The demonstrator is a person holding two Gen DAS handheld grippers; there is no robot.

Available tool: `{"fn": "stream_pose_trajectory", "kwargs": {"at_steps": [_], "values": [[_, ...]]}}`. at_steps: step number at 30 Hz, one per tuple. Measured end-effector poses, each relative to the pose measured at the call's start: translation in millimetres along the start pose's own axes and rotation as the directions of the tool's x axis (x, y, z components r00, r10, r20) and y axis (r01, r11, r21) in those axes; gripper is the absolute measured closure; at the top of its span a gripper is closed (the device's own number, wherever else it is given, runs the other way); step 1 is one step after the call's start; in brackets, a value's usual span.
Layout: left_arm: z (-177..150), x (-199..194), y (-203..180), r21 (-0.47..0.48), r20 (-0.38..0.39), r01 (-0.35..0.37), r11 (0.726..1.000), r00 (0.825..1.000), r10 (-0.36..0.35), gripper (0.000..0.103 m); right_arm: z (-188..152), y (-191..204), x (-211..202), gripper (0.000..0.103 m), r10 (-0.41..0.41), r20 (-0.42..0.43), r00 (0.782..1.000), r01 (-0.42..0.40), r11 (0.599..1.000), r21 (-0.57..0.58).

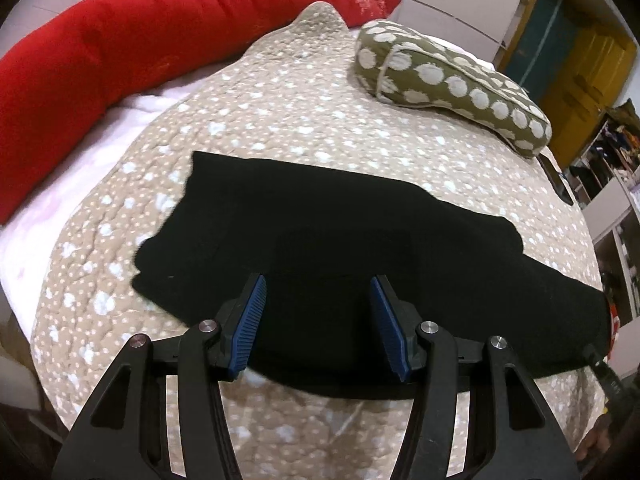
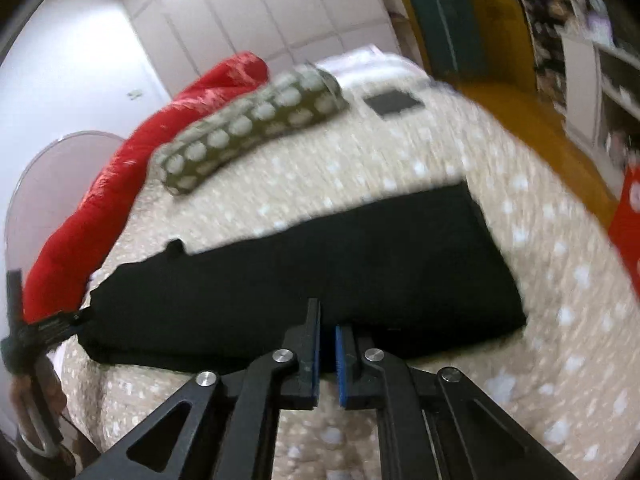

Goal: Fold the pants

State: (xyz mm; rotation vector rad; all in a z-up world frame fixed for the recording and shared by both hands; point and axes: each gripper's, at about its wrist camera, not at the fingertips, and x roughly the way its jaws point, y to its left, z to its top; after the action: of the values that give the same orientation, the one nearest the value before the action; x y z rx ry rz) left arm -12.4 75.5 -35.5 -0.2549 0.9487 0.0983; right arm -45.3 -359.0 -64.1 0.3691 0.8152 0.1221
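Beige quilted bedspread [image 1: 320,128] with pale dots covering the bed. Long red pillow [image 1: 120,40] along its far-left edge, lying over white bedding [image 1: 60,200]. Olive cushion [image 1: 452,84] with cream dots; flat dark rectangular object [image 2: 394,102] just beside it. White panelled wardrobe [image 2: 240,12] behind.

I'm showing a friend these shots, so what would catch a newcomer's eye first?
The black pants lie flat across the middle of the spotted beige quilt, just ahead of the left gripper. Behind them a bright red cushion runs along the far edge, beside a green dotted pillow.
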Motion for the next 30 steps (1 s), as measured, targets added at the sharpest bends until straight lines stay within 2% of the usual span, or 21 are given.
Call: {"fn": "stream_pose_trajectory", "kwargs": {"at_steps": [1,3,6,8,11,14,17,19,20,21,24,30], "values": [[0,-1,3,0.001,0.005,-0.007,1.000,1.000,0.007,0.049,-2,-3,6,0.096,-0.007,-0.044,0.999,0.007,1.000,0.015],[0,-1,6,0.000,0.011,-0.014,1.000,1.000,0.014,0.049,-5,-2,2,0.088,0.003,-0.059,0.998,-0.002,1.000,0.009],[0,3,9,-0.012,0.007,-0.018,1.000,1.000,0.018,0.049,-9,21,-9,0.082,0.062,-0.079,0.995,-0.069,0.993,-0.099],[-1,4,8,-0.013,0.009,-0.023,1.000,1.000,0.023,0.049,-14,44,-9,0.082,0.109,-0.118,0.987,-0.129,0.977,-0.172],[-2,3,7,-0.007,0.011,-0.029,1.000,1.000,0.029,0.049,-19,84,0,0.082,0.243,-0.153,0.958,-0.276,0.925,-0.259],[-1,4,5,0.015,0.023,-0.049,0.999,0.999,0.048,0.049,-25,132,16,0.082,0.296,-0.176,0.939,-0.342,0.861,-0.378],[0,5,5,0.022,0.030,-0.063,0.998,0.998,0.062,0.049,-31,171,33,0.081,0.309,-0.182,0.933,-0.359,0.803,-0.476],[1,6,7,0.019,0.029,-0.066,0.998,0.997,0.065,0.049,-33,188,44,0.072,0.323,-0.193,0.926,-0.376,0.778,-0.504],[1,5,7,0.020,0.029,-0.068,0.997,0.997,0.068,0.049,-35,198,50,0.060,0.326,-0.199,0.924,-0.381,0.764,-0.521],[1,5,8,0.019,0.030,-0.072,0.997,0.997,0.072,0.049,-36,204,55,0.056,0.325,-0.201,0.924,-0.381,0.754,-0.535],[3,3,11,0.020,0.032,-0.077,0.997,0.997,0.077,0.049,-43,223,66,0.056,0.327,-0.223,0.918,-0.395,0.718,-0.573],[11,-14,34,-0.024,0.090,-0.130,0.991,0.987,0.132,0.049,-56,259,84,0.056,0.294,-0.227,0.928,-0.368,0.644,-0.671]]}}
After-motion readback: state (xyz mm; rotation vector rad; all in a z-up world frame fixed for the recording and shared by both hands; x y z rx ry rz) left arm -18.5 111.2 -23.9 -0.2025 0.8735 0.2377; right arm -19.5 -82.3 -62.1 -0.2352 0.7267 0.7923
